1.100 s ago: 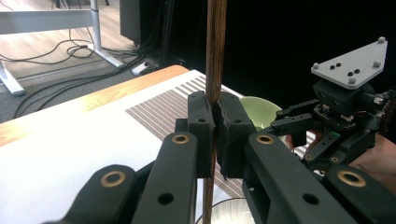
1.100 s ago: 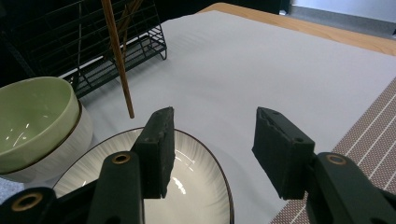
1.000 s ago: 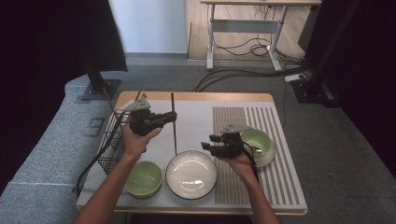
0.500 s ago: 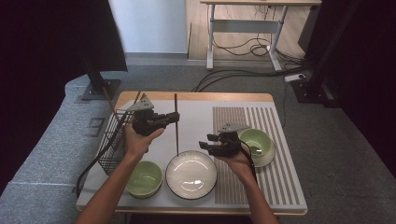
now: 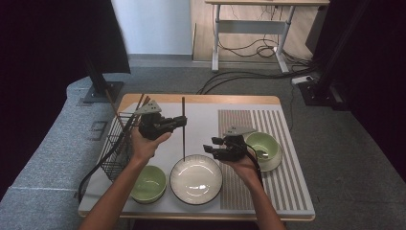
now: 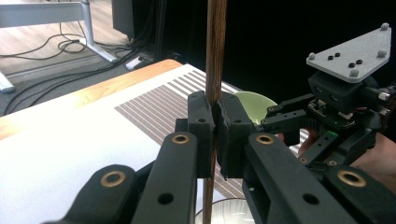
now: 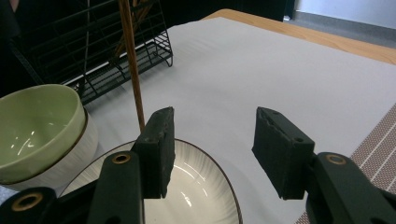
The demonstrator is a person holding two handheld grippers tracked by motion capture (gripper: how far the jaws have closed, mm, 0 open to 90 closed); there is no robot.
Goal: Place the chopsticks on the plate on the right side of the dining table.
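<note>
High view: the chopstick [image 5: 183, 128] is a thin, dark brown stick, straight, standing near upright over the white mat, its lower tip close to the far rim of the white plate [image 5: 196, 178] that sits at the table's near edge, mid-width. The left gripper [image 5: 178, 122] is clamped on the stick about midway along its length, jaws pointing toward the right edge of the table; the wire rack [image 5: 115, 143] stands just behind that hand at the left edge. The right gripper [image 5: 210, 145] hangs over the striped part of the mat, near the plate's right side, jaws parted with nothing between them, apart from the stick. Left gripper view: the chopstick [image 6: 215, 70] shows wood grain, reddish brown, running from top to bottom of the view; the two black pads [image 6: 201, 122] of the left gripper [image 6: 215, 126] press on it from both sides. Right gripper view: the chopstick [image 7: 132, 70] rises beyond the left jaw, outside the gap of the right gripper [image 7: 212, 140], whose jaws stand spread and empty above the plate [image 7: 205, 186]; a green bowl [image 7: 37, 126] lies to the left.
</note>
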